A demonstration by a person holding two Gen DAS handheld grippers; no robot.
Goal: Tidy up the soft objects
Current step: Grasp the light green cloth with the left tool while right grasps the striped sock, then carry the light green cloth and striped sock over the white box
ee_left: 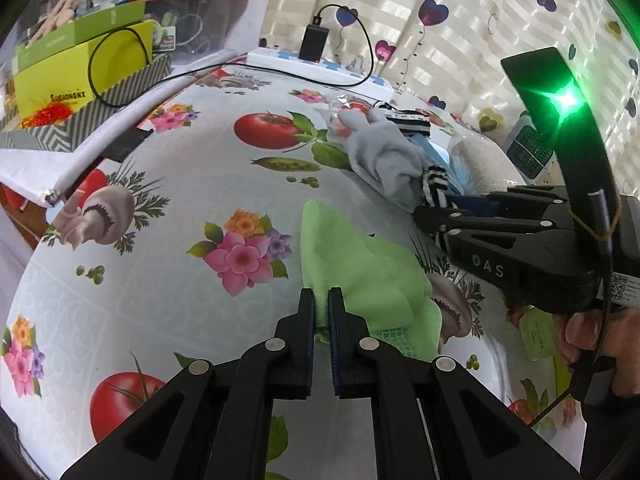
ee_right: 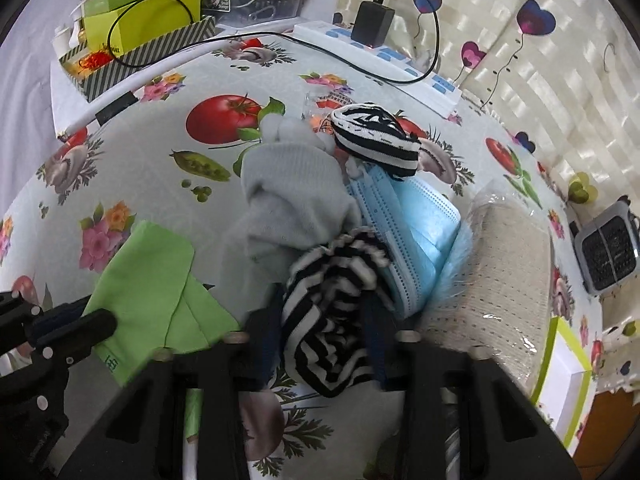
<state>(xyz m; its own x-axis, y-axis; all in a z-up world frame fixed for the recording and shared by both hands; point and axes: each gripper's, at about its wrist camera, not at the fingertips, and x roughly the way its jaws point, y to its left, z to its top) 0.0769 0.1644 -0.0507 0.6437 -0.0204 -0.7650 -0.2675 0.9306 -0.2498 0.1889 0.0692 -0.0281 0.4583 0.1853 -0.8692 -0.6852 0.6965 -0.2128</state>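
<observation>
Table: the flowered tablecloth [ee_left: 180,184] carried everything.
Green cloth [ee_left: 360,272]: lay mid-table, long axis running away from the left gripper [ee_left: 322,308], which was clamped on its near edge.
Striped sock [ee_right: 332,320]: pinched in the right gripper [ee_right: 324,344], against the pile toward the table's right edge.

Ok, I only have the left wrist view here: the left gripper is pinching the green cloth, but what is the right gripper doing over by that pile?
Observer: The right gripper is shut on a black-and-white striped sock; the fabric bunches between its fingers.
Operator: Is there anything under that pile?
Observer: A stack of blue face masks lies beneath the sock and beside the grey sock.
Operator: Is there a second striped piece?
Observer: Yes, a rolled striped sock sits at the far end of the masks.
Operator: And the green cloth?
Observer: The green cloth lies folded flat, with the left gripper at its edge.
</observation>
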